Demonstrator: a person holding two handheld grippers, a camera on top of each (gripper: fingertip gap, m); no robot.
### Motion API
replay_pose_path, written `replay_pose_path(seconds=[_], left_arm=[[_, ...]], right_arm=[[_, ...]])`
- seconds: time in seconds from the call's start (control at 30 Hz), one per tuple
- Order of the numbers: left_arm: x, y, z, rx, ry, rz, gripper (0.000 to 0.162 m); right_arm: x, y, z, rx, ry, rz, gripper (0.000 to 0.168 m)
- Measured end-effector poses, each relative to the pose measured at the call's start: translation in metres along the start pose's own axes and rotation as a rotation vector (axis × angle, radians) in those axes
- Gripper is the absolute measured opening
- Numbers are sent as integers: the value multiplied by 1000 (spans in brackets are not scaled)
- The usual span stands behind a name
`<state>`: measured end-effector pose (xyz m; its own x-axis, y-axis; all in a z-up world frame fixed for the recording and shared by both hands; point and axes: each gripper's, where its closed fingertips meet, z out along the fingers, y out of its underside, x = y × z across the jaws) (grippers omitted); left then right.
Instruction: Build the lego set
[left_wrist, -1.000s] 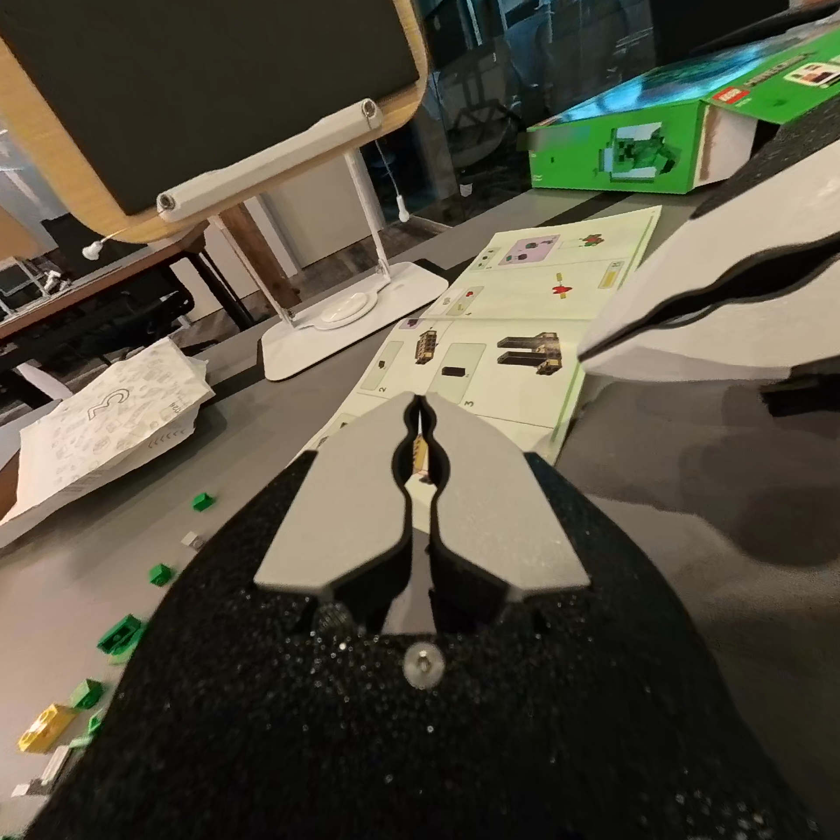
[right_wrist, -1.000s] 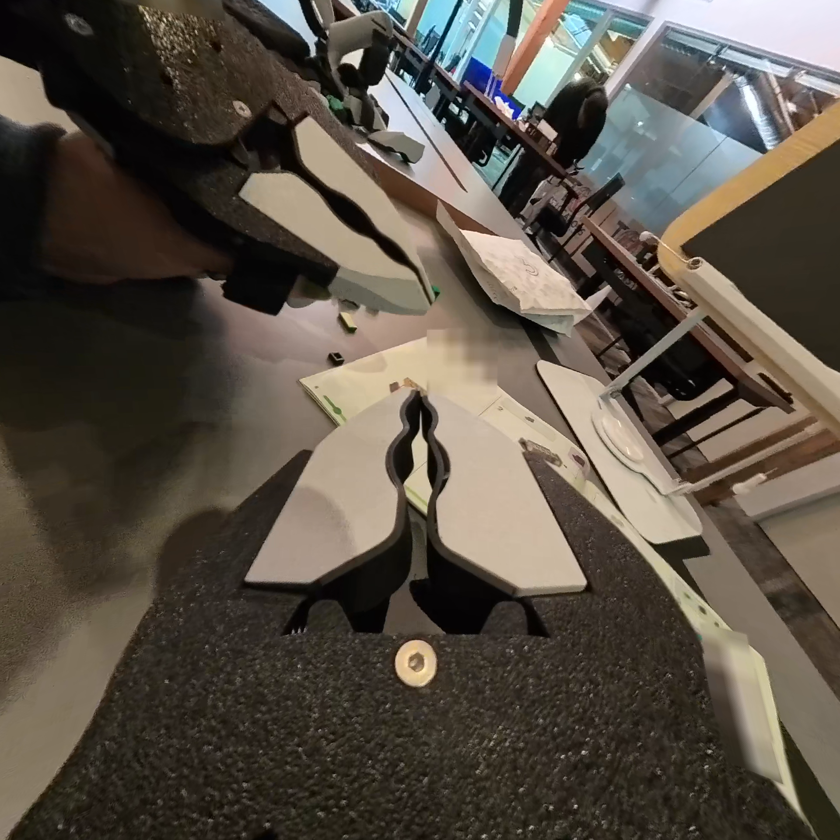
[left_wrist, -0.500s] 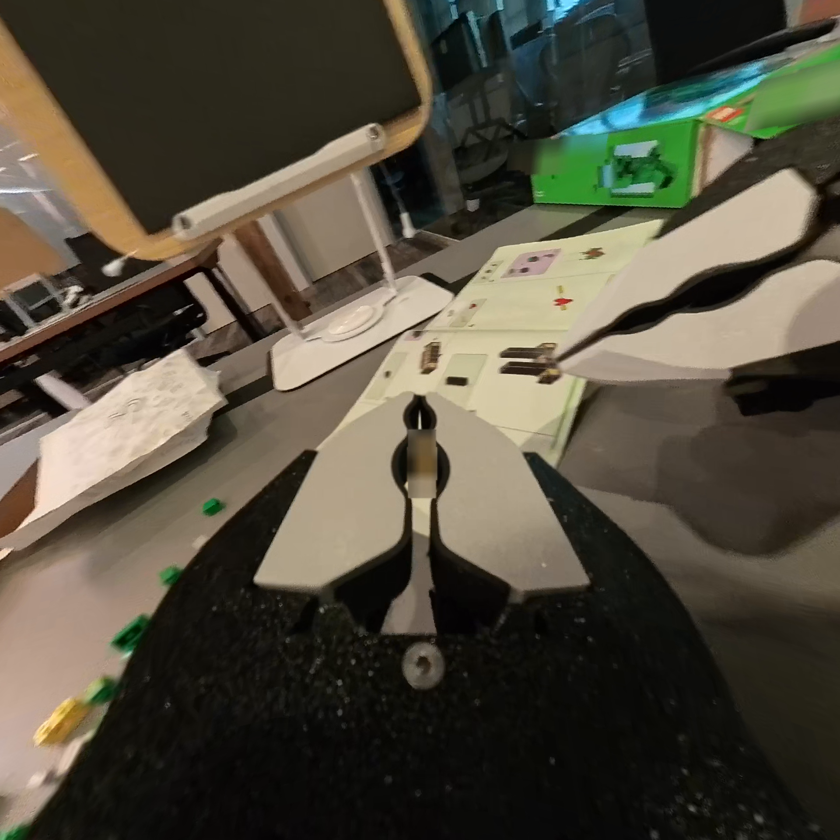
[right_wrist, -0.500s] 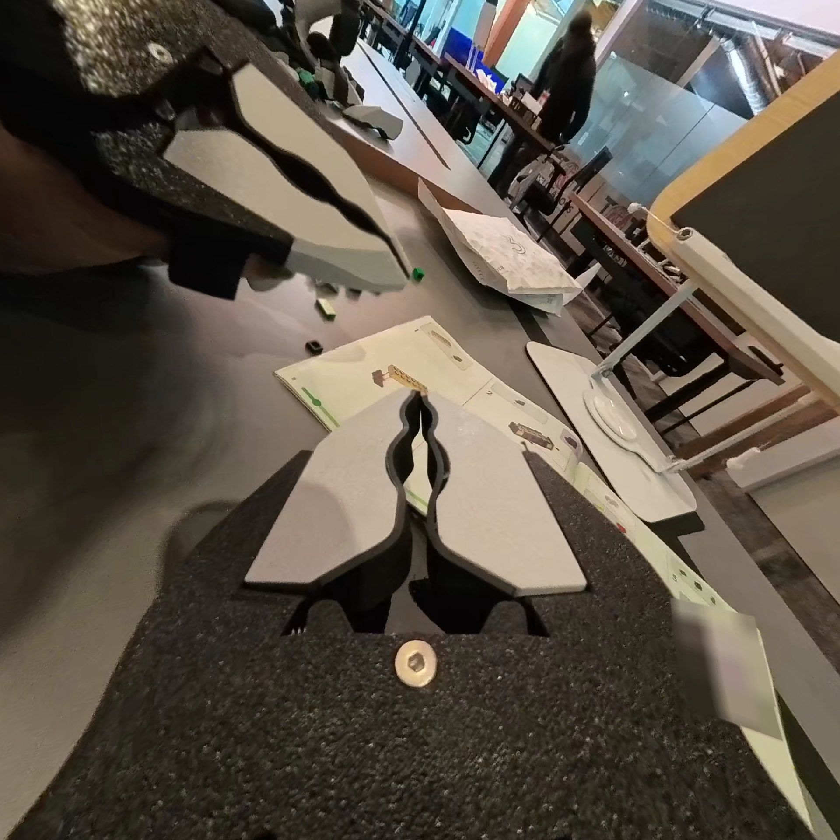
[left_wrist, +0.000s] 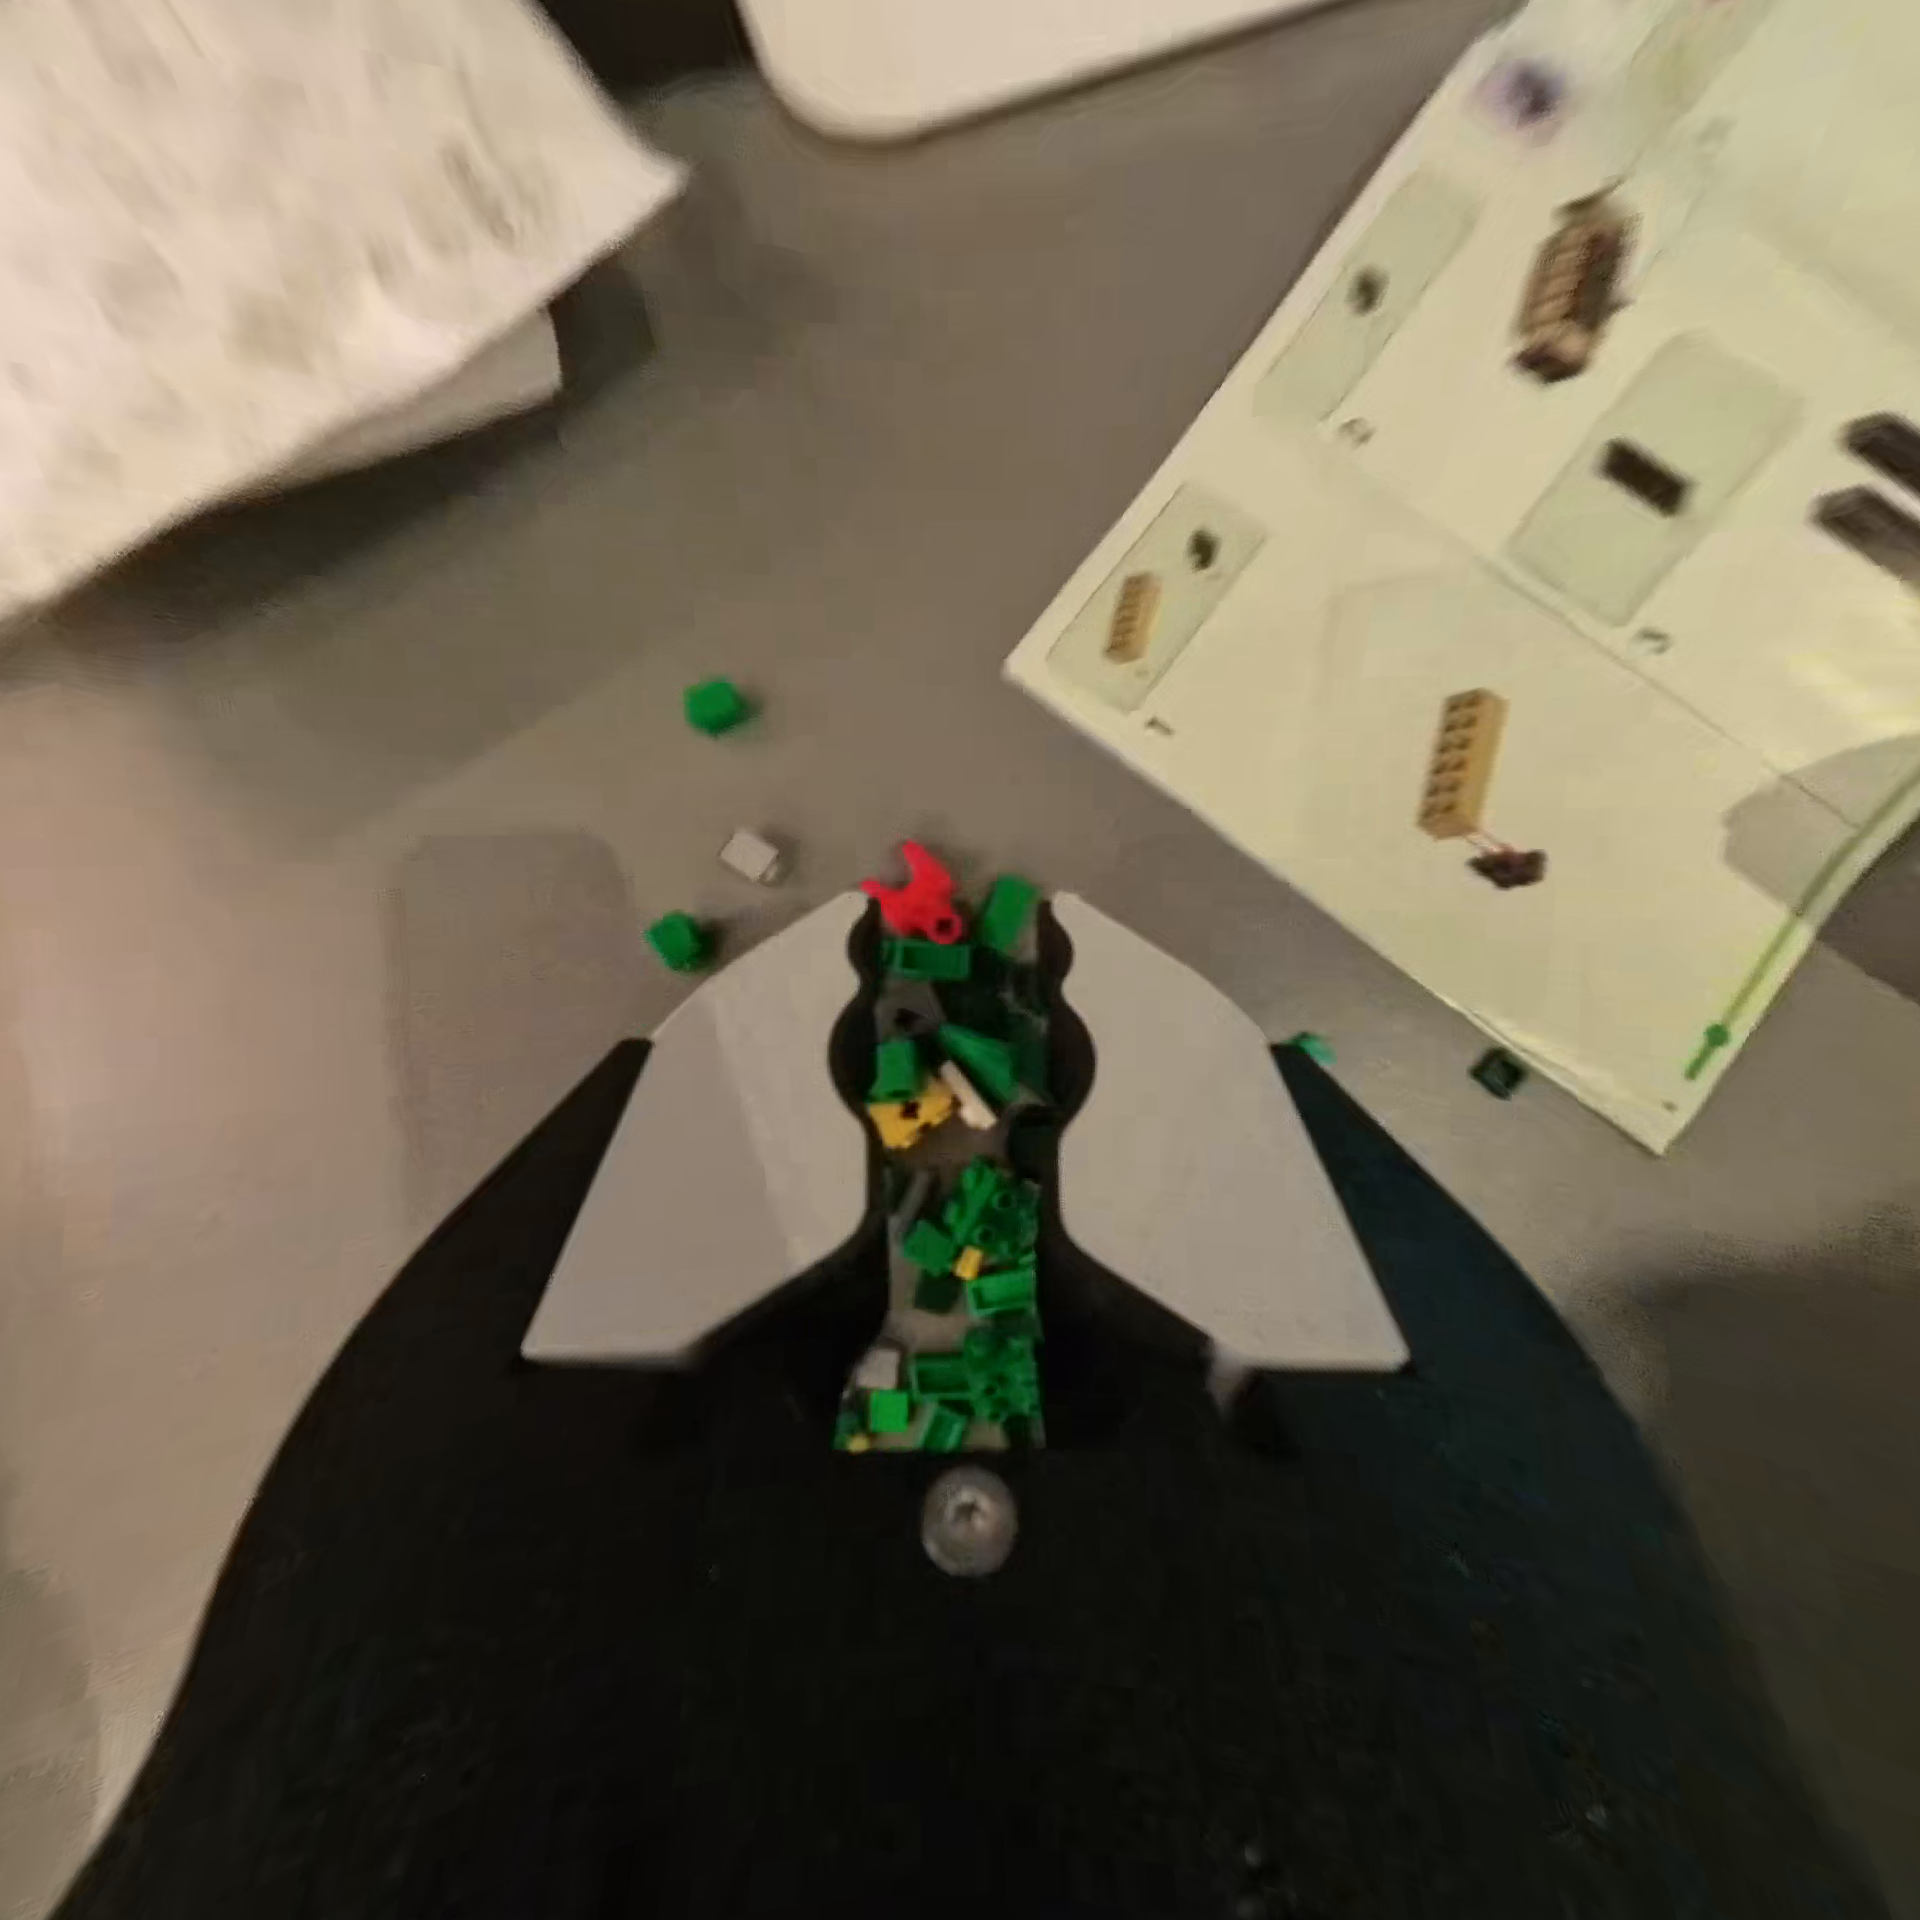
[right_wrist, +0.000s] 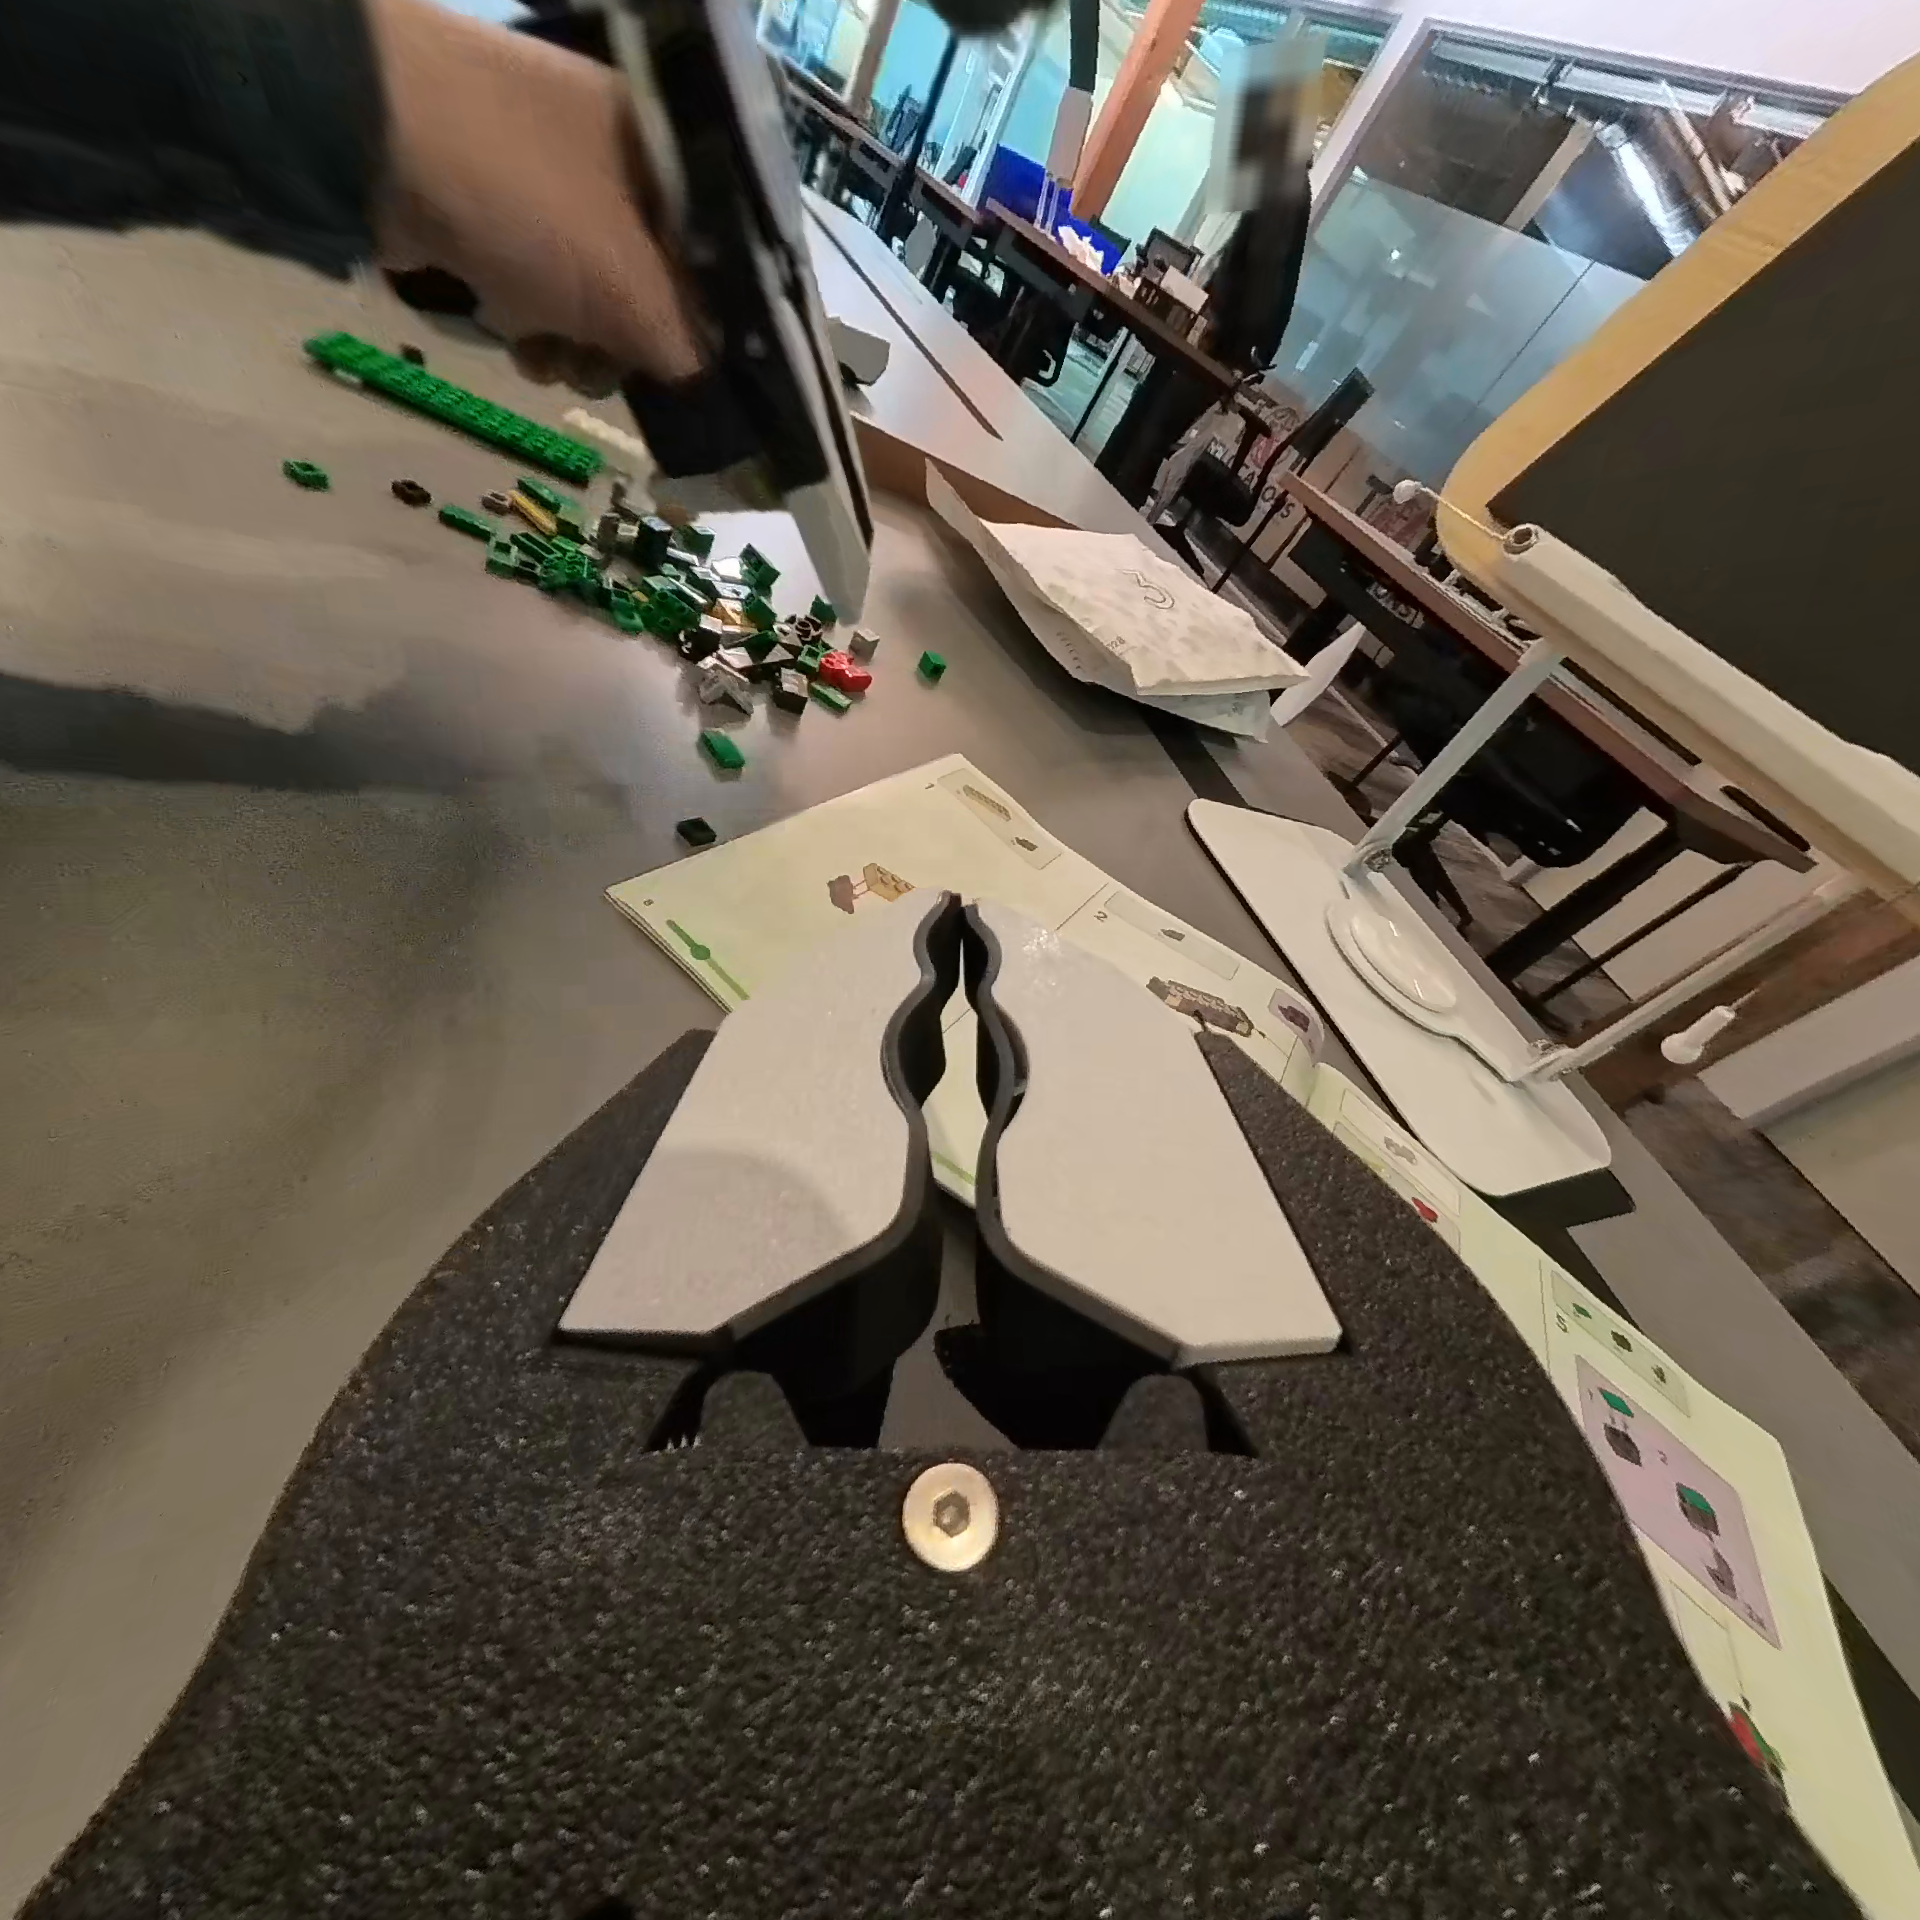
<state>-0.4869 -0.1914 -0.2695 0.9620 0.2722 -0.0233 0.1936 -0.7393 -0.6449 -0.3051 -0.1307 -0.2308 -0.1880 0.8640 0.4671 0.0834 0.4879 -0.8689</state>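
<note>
My left gripper (left_wrist: 956, 909) points straight down at the grey table and is open, with nothing held. Through its gap I see a pile of small bricks (left_wrist: 961, 1164), mostly green with some yellow and white, and a red piece (left_wrist: 914, 896) at the fingertips. In the right wrist view the left gripper (right_wrist: 847, 597) hangs just above the same pile (right_wrist: 675, 603). A long green plate (right_wrist: 457, 405) lies beyond the pile. My right gripper (right_wrist: 958, 912) is shut and empty, low over the open instruction booklet (right_wrist: 831, 873).
A white paper bag (right_wrist: 1122, 613) lies behind the pile and shows in the left wrist view (left_wrist: 260, 260). A white lamp base (right_wrist: 1403, 997) stands right of the booklet (left_wrist: 1507, 623). Loose green bricks (left_wrist: 717, 709) lie around. A person stands far back. Across from one pair of fingers to the other is roughly 20 cm.
My left gripper has swung left from the booklet, tipped down over the brick pile and opened its jaws. My right gripper has stayed shut over the booklet.
</note>
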Motion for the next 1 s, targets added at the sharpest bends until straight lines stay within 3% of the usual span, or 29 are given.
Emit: replay_pose_path(seconds=[0.17,0.37,0.5,0.77,1.0], left_arm=[[-19,5,18,-256,35,-211,19],[-13,1,24,-397,79,-231,12],[-10,5,24,-493,74,-225,20],[-13,7,27,-551,31,-206,29],[-11,15,33,-591,37,-209,20]], right_arm=[[1,0,1,4,-3,5,0],[2,-1,2,9,-6,21,0],[1,-1,3,9,-14,21,0],[-1,-1,4,7,-25,12,0],[-3,-2,4,11,-35,10,0]])
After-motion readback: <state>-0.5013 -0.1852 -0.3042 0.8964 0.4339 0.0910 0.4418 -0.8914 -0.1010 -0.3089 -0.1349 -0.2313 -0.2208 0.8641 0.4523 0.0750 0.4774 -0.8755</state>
